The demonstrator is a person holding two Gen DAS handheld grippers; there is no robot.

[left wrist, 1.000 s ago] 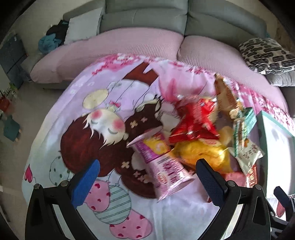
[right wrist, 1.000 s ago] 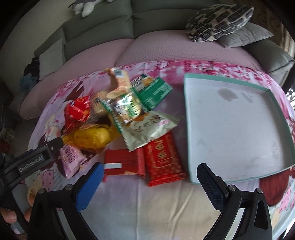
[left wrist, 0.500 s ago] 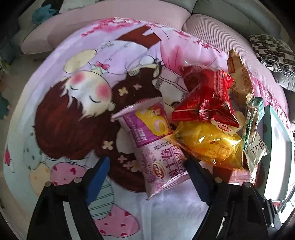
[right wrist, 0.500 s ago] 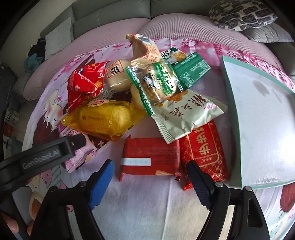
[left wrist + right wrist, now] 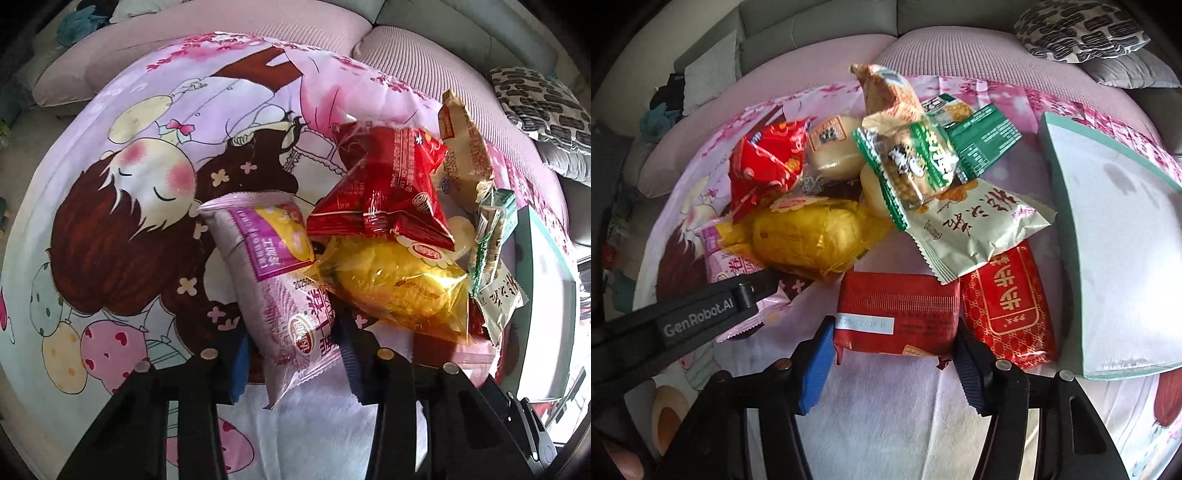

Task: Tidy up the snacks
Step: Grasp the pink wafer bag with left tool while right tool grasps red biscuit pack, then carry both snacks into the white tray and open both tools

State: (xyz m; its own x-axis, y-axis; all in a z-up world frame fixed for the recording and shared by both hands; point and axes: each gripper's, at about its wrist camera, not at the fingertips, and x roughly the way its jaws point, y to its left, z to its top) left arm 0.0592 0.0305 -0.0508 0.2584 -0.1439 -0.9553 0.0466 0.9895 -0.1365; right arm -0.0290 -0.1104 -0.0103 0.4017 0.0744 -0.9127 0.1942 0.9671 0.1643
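Pink foil fills the left wrist view: the pink snack packet [image 5: 280, 280] lies on the cartoon blanket [image 5: 122, 229], its near end between the fingers of the left gripper [image 5: 293, 360]; the jaws are closing, the blue pad at one side of the packet and the dark pad at the other, seemingly touching the film, though I cannot tell whether they press firmly yet; the grip sits at the free near end, probably because the far end is tucked under the yellow packet [image 5: 395, 288], and a puffy red bag [image 5: 384, 195] lies just beyond that yellow packet.

Seen from the right wrist, the red biscuit pack [image 5: 899, 314] lies flat on the blanket, nearest of the heap; the right gripper [image 5: 890, 363] straddles its short width, jaws closing, the pads just at the pack's two ends, perhaps in contact; a red patterned bar [image 5: 1008, 310] lies touching the biscuit pack on the tray side, and a pale green sachet [image 5: 971, 229] overlaps the biscuit pack's far corner, so lifting may drag it; the teal-rimmed tray [image 5: 1067, 236] stands beside the patterned bar, bare, likely where the snacks are to be sorted; the left gripper's black arm crosses in on the side of the biscuit pack away from the tray.
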